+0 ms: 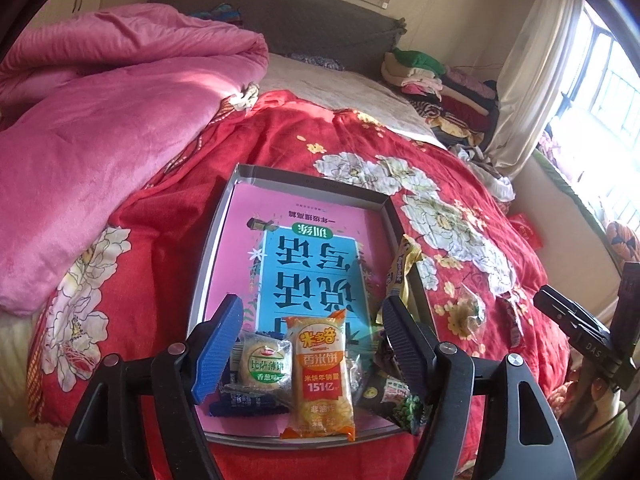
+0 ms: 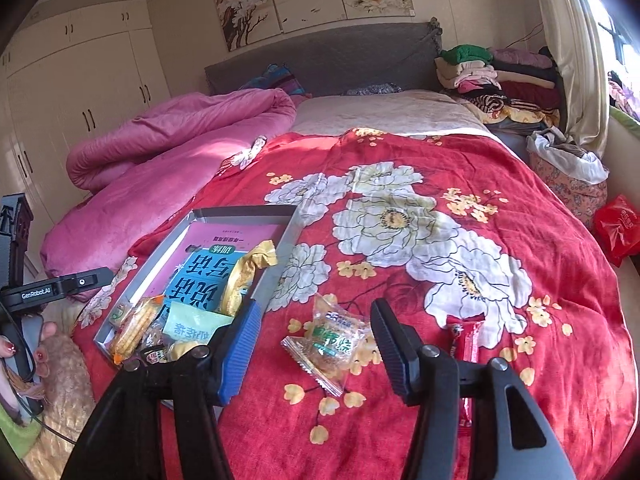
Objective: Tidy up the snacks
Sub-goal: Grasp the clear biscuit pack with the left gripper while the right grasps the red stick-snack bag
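A shallow grey tray point(image 1: 312, 178) lies on the red flowered bedspread with a pink and blue book in its bottom. At its near end lie an orange rice-cracker packet point(image 1: 322, 376), a round biscuit pack with a green label point(image 1: 266, 364), a dark blue packet point(image 1: 248, 402) and a green-black one point(image 1: 400, 400). My left gripper point(image 1: 312, 314) hovers open over them, touching none. A yellow wrapper point(image 1: 402, 268) leans on the tray's right wall. My right gripper point(image 2: 316, 318) stands open above a clear biscuit packet point(image 2: 328, 340) on the bedspread beside the tray point(image 2: 240, 213). A red stick snack point(image 2: 466, 344) lies by its right finger.
A bunched pink quilt point(image 2: 168, 148) fills the bed's left side. Folded clothes point(image 2: 492, 76) are stacked at the headboard's right, and a red bag point(image 2: 616, 228) sits off the bed's right edge. A hand point(image 2: 24, 350) holds the other gripper at the left.
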A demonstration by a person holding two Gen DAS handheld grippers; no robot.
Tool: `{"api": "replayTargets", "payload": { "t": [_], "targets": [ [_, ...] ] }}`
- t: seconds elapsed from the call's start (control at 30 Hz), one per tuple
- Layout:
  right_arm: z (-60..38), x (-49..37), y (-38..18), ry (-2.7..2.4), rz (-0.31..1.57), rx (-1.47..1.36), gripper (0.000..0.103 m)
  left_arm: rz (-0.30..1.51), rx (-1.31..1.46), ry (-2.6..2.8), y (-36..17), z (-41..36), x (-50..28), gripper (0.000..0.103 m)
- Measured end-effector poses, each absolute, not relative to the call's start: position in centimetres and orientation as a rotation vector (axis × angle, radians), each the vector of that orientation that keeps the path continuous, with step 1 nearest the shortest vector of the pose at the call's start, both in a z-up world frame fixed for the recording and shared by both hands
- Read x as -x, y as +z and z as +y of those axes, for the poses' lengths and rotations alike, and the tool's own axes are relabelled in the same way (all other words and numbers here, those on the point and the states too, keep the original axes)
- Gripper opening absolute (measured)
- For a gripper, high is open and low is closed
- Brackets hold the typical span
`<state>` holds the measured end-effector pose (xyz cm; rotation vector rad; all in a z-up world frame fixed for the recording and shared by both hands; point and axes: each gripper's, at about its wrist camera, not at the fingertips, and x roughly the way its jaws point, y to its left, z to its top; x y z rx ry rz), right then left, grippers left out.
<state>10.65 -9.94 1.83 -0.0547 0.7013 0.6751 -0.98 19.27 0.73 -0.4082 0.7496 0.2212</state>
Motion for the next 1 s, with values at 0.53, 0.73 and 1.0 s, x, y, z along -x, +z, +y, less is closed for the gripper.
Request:
{"api": "replayTargets", "payload": {
  "t": [0.53,0.73,1.0],
  "targets": [
    [-18.4,-13.7,1.2,0.494,0.72,-0.03,0.061,0.834,0.263,0.02,1.3,8.6,-5.1,0.075],
    [-17.4,-14.9,-1.5,0.498,0.831,0.017,0.061,0.903,0.173,-0.037,-0.4,4.1,-8.3,0.075],
    [-15.9,-17.0,-4.7,0.499,0.93,0.06,0.06,1.009,0.148,-0.058,-3.9,1.3,-12.1,0.075]
  ]
}}
